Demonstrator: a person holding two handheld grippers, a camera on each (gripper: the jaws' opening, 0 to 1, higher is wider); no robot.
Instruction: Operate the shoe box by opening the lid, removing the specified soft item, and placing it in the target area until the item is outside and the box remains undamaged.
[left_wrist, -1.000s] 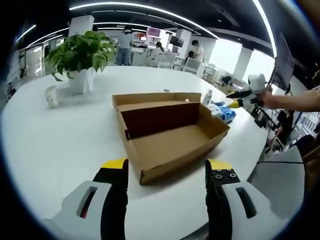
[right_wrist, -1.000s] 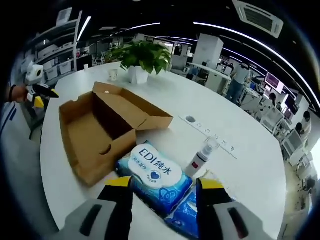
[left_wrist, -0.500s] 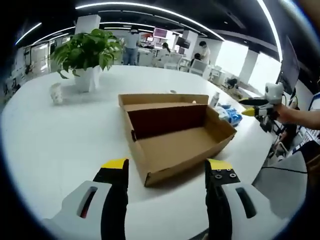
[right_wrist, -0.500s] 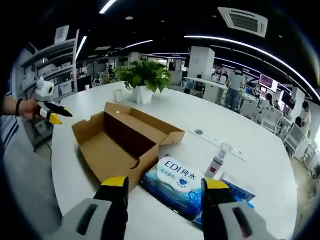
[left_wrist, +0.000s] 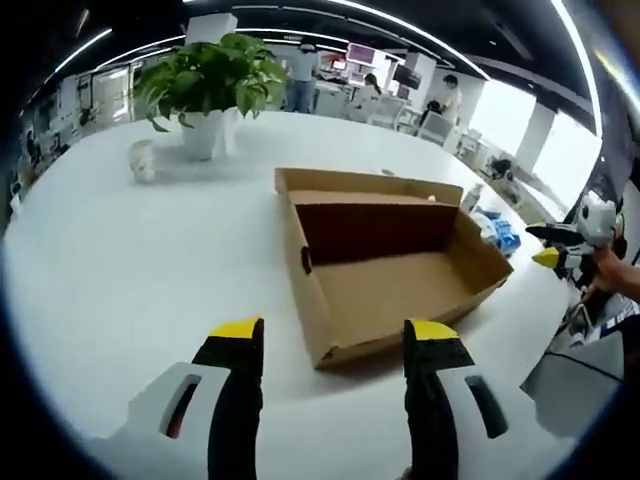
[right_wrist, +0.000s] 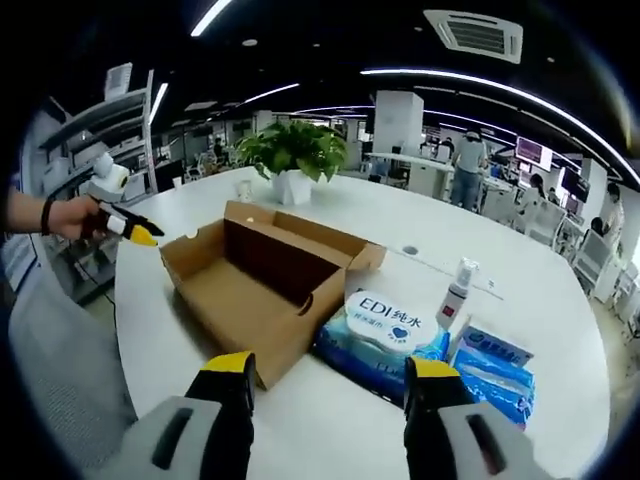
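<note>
An open brown cardboard shoe box (left_wrist: 385, 275) lies on the white table (left_wrist: 120, 270), its lid flap (left_wrist: 365, 184) folded back and its inside bare. Just short of its near corner my left gripper (left_wrist: 333, 335) is open with nothing in it. In the right gripper view the box (right_wrist: 255, 295) sits left of centre. A blue and white soft wipes pack (right_wrist: 385, 325) lies on the table against the box's right side. My right gripper (right_wrist: 330, 372) is open in front of both, touching nothing. Each view also shows the other gripper: the right gripper (left_wrist: 562, 248) and the left gripper (right_wrist: 122, 222).
A second blue pack (right_wrist: 492, 365) and a white spray bottle (right_wrist: 458, 292) stand right of the wipes. A potted plant (left_wrist: 212, 90) and a small cup (left_wrist: 143, 160) sit at the far side. Desks, chairs and people fill the office behind. The table edge (right_wrist: 135, 345) runs close on the left.
The right gripper has drawn back from the wipes pack, which stays on the table outside its jaws. The left gripper view has shifted, so the box sits further right. Box unchanged.
</note>
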